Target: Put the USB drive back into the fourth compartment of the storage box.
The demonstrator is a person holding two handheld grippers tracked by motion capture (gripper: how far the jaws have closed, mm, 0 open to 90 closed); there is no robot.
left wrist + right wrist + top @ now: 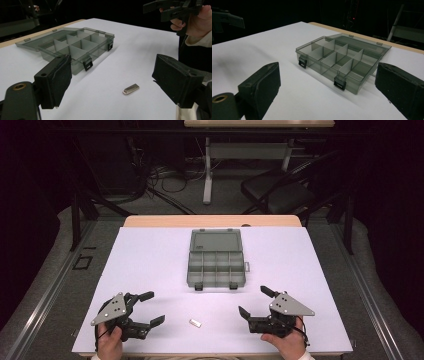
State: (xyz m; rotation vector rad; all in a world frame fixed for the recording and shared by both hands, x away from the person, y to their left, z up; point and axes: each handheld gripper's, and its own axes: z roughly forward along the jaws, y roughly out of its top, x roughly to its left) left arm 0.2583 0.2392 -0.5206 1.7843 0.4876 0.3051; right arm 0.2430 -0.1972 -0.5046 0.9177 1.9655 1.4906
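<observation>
While the small metal piece (195,323) is lying between them, left gripper (152,308) and right gripper (255,301) are gaping wide, holding nothing, near the compartment box (216,268).

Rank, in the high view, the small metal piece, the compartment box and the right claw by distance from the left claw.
1. small metal piece: on the white sheet just right of the left claw.
2. compartment box: open, up the table toward the middle.
3. right claw: across the near edge, at the right.
</observation>
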